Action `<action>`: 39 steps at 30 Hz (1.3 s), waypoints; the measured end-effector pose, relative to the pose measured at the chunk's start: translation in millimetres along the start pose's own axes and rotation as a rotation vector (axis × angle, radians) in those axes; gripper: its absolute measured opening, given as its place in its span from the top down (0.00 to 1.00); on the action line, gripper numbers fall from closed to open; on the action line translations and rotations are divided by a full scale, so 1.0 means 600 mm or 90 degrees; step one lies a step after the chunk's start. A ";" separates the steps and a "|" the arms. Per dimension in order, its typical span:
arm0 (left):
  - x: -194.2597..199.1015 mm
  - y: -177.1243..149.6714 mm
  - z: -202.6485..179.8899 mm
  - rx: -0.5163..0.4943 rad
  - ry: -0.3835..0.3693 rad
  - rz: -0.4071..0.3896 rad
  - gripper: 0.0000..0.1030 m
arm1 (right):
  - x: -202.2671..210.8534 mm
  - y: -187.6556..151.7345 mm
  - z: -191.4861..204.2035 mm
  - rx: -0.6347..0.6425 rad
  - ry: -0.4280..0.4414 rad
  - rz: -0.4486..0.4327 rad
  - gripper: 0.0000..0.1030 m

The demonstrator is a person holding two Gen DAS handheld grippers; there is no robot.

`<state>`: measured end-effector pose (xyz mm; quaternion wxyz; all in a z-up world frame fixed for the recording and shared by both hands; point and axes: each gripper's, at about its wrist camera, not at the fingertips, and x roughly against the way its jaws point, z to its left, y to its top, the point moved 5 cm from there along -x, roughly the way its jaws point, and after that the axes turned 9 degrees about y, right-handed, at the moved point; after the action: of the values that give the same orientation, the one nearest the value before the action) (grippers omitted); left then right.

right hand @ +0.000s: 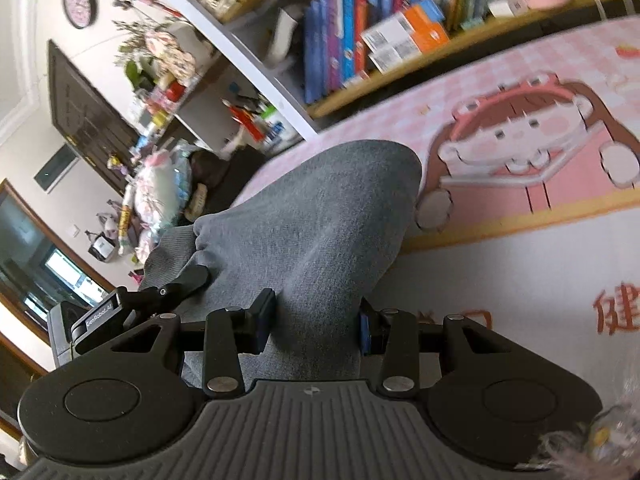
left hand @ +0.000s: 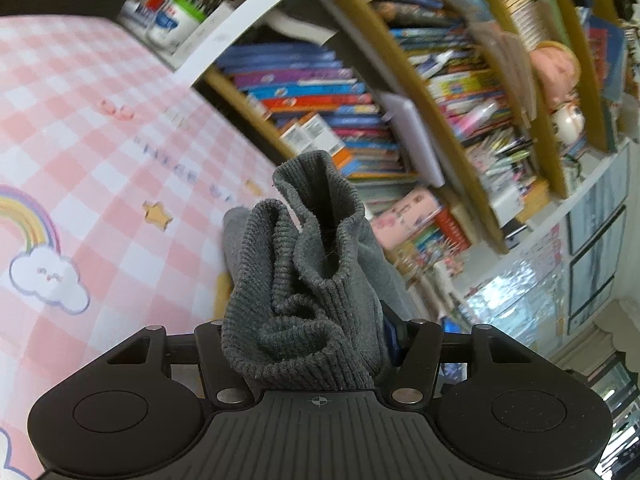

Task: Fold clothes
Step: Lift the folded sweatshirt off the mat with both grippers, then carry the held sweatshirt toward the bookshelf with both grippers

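**Between both grippers: soft grey knit, held off the pink mat**

At lower centre of each view, grey garment (left hand: pixel 304 280) bunched between closed fingers. Left gripper (left hand: pixel 312 344) pinching the ribbed hem or cuff; right gripper (right hand: pixel 316 320) pinching smooth fabric. Hanging over the checked mat (left hand: pixel 100 152). Likely light, limp, stretchy, not fragile. Best gripped at ribbed edges or corners, where thicker knit resists slipping.

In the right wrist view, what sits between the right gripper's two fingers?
Grey garment fabric fills the gap: the right gripper is clamped on a bunched fold, nothing else between. The right wrist view shows it.
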<state>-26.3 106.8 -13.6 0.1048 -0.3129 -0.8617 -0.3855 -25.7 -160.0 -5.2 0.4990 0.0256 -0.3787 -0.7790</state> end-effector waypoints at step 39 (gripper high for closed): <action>-0.031 0.055 -0.039 -0.009 -0.063 -0.011 0.42 | 0.003 0.076 0.004 0.039 0.024 -0.036 0.63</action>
<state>7.3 97.7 14.3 0.0568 -0.3249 -0.8658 -0.3762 6.9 -170.1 25.4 0.4827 0.0659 -0.3922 -0.7802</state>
